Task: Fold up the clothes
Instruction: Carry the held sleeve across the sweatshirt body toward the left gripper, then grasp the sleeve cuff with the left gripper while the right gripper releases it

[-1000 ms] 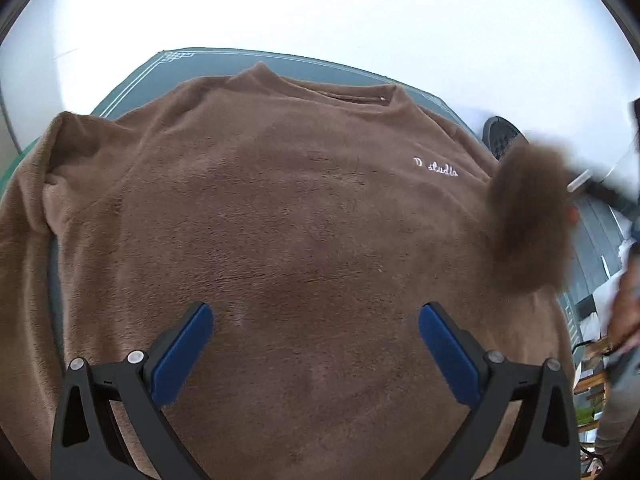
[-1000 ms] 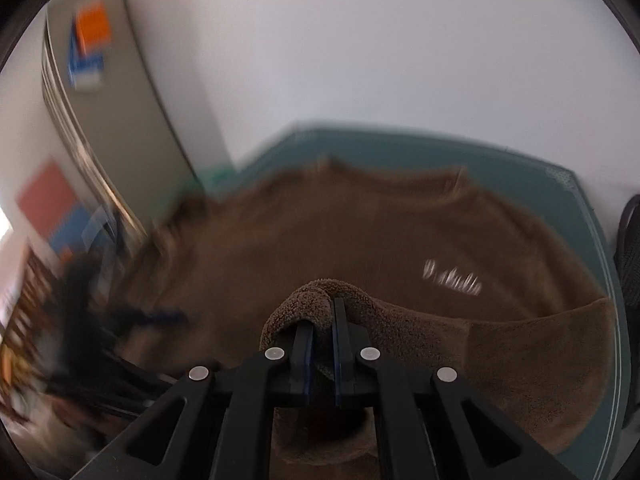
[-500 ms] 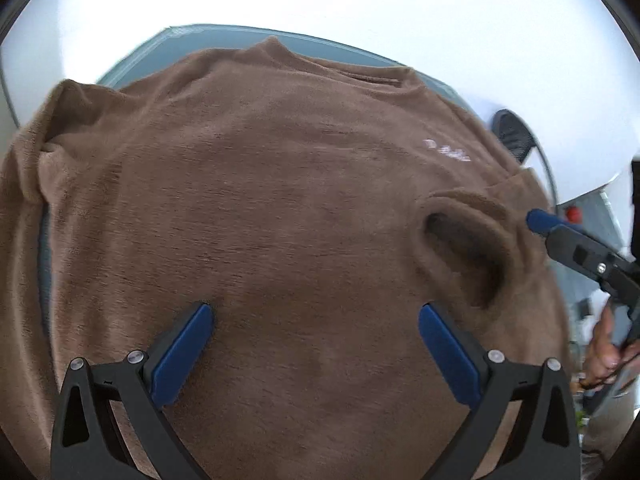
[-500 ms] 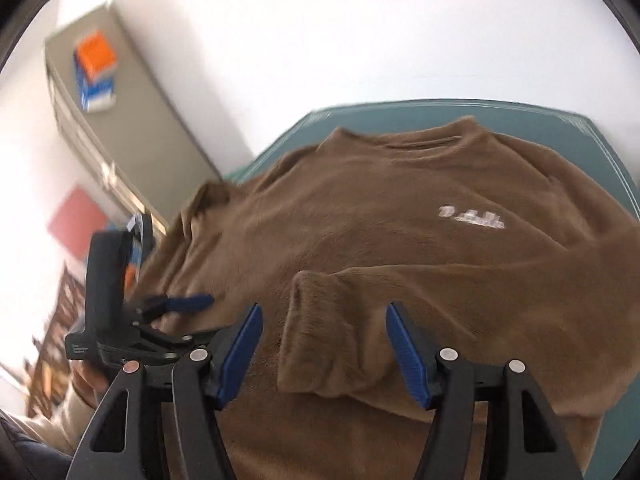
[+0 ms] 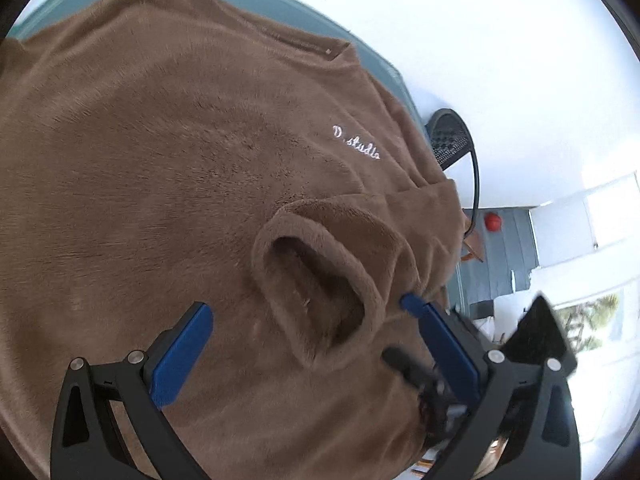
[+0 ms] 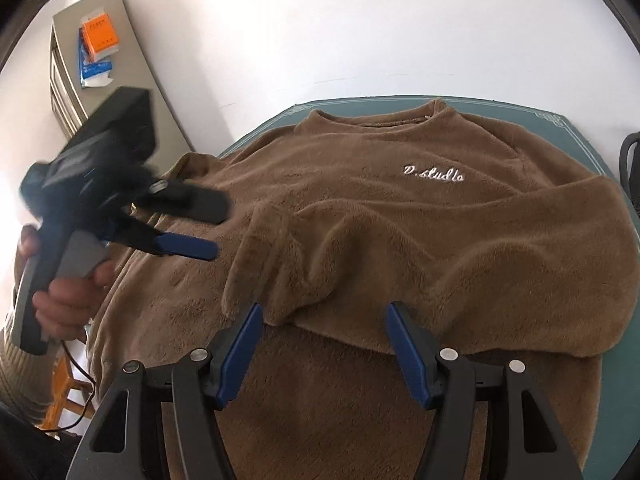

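A brown fleece sweater (image 5: 168,152) with white chest lettering lies front-up on a teal table (image 6: 576,132); it also shows in the right wrist view (image 6: 360,200). Its right sleeve (image 6: 460,264) is folded across the body, with the open cuff (image 5: 316,280) near the middle. My left gripper (image 5: 308,328) is open and empty, hovering just above the cuff. My right gripper (image 6: 324,324) is open and empty, just in front of the folded sleeve's lower edge. The left gripper (image 6: 188,224) appears in the right wrist view, over the sweater's left side.
A grey cabinet (image 6: 80,76) with an orange box (image 6: 100,34) on top stands at the back left by the white wall. A black mesh chair (image 5: 452,140) sits beyond the table's right edge. The sweater's left sleeve (image 6: 192,164) hangs off the table's left side.
My right gripper opened and let go of the right sleeve, which now lies across the body, then drew back. My left gripper moved right, over the cuff.
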